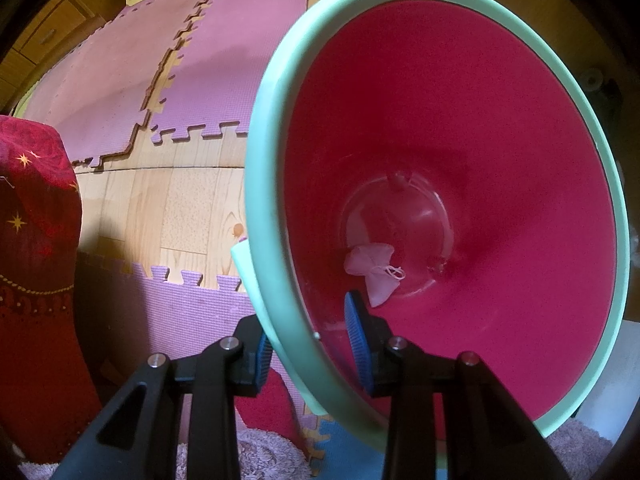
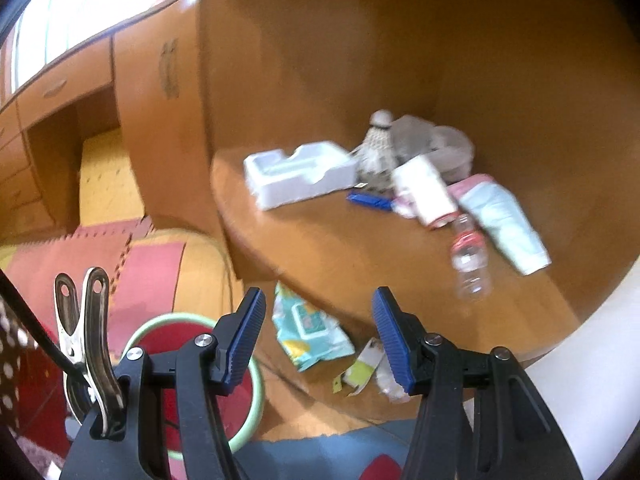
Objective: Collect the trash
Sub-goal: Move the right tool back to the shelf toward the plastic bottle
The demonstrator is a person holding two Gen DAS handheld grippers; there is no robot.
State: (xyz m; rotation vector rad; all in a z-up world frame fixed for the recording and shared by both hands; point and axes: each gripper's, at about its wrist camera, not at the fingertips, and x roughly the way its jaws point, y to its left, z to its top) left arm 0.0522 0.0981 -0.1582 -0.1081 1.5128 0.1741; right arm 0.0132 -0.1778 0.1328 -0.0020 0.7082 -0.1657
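One red bin [image 1: 460,128], left gripper [image 1: 310,340] clamped on its rim, holds one pink pouch [image 1: 370,270]; right gripper [image 2: 320,336] gapes empty.

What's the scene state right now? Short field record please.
left gripper: shut on bin rim
bin: red inside, green rim, held tilted
in bin: small pink pouch
right gripper: open, holds nothing
table: white foam tray, shuttlecock, clear bottle, other packaging
floor: wipes pack, paper scraps
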